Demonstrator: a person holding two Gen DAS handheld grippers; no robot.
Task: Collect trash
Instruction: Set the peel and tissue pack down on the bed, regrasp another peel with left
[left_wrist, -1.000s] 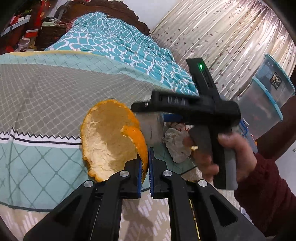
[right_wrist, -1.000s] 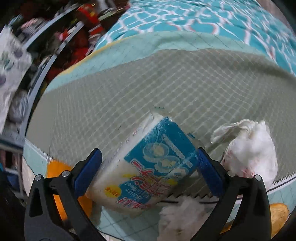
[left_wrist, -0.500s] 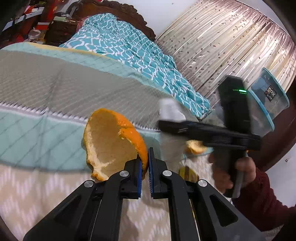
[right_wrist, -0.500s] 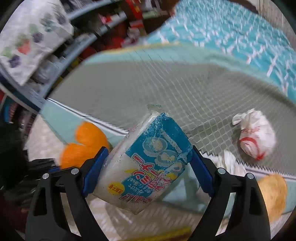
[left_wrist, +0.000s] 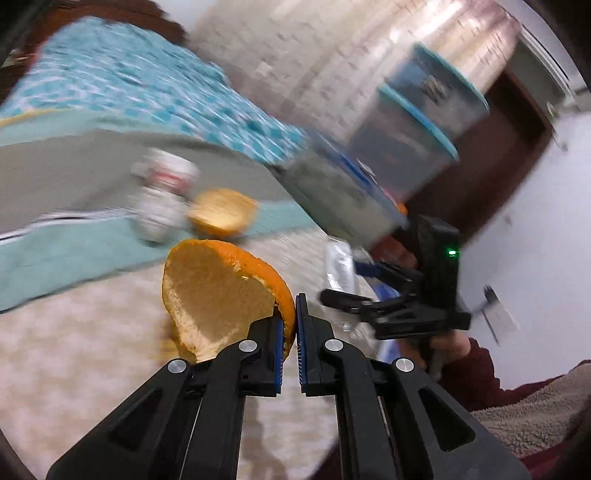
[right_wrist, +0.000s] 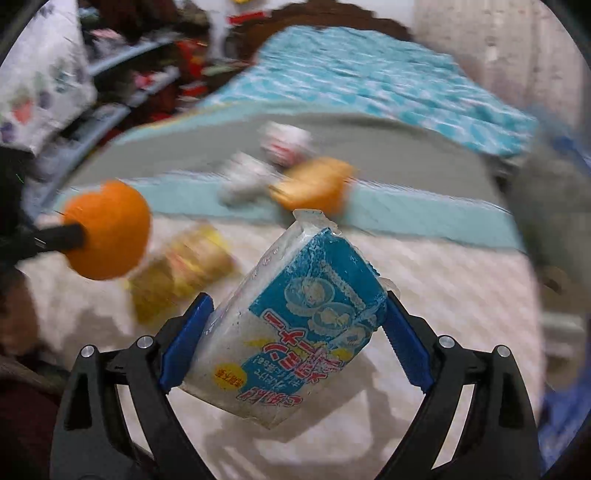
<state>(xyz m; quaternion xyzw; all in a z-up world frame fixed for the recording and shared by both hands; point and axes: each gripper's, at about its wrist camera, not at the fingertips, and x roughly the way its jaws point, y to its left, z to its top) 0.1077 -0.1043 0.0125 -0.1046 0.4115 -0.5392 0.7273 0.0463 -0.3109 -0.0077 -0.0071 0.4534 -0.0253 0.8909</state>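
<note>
Your left gripper (left_wrist: 296, 325) has its fingers clenched on the thin edge of a large orange peel (left_wrist: 221, 295), which sticks up and to the left of the fingers, lifted clear of the bed (left_wrist: 74, 177). Your right gripper (right_wrist: 295, 343) has its fingers spread wide around a blue-and-white snack packet (right_wrist: 295, 332), both blue pads pressed against its sides; they have just been opening a little, so that hold is probably light.

More trash lies on the far part of the bed: a second piece of peel (right_wrist: 314, 186), a crumpled white wad (right_wrist: 243, 177) just left of it, a white-and-red wad (right_wrist: 284, 142) behind them, and a yellow wrapper (right_wrist: 181, 273) nearer, on the cream patterned cover. Stacked clear storage bins (left_wrist: 417, 129) stand at the far right in the left wrist view.

What could go wrong from here:
- The packet is puffy and slick-looking, and sits tilted between the pads. If the fingers ease further while you swing, it could slip out onto the bed.
- The peel is pinched only at its rim. A quick turn could tear or flip it out of the fingers.
- Both views are blurred. With the two grippers close together on the near right side, one could knock the other's load loose.
- No trash container is clearly identifiable, so aim carefully before letting go.
</note>
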